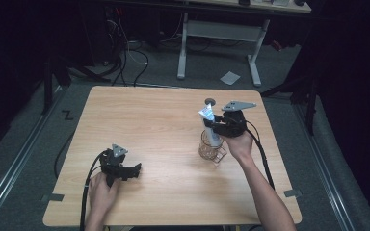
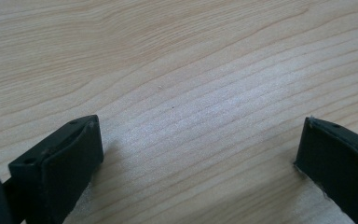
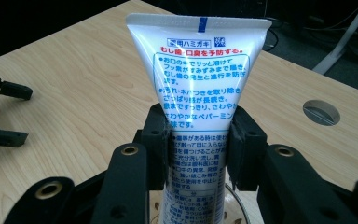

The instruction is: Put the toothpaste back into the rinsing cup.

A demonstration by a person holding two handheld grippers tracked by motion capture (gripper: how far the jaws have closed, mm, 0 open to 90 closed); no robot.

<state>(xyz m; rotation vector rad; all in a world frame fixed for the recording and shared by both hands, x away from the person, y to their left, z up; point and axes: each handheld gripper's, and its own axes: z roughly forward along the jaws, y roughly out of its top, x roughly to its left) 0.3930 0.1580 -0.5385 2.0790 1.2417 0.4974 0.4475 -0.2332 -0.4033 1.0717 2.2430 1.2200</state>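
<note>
Black jaws of the right gripper fill the bottom of the right gripper view, and their pads press from both sides on a white toothpaste tube printed with blue and red writing. This tube stands upright, its flat crimped end at the top and its lower end inside a clear glass that sits on the wooden table. Seen from the high view, the glass is right of the table's middle, and the right gripper meets the tube from the right, just above the glass's rim, with a hand behind it. A round hole in the tabletop lies just beyond the glass, toward the far edge. Well to the left of the glass, near the front edge, the left gripper rests low on the wood in the other hand. Its own view shows its two fingers standing wide apart over bare wood, with nothing between them.
</note>
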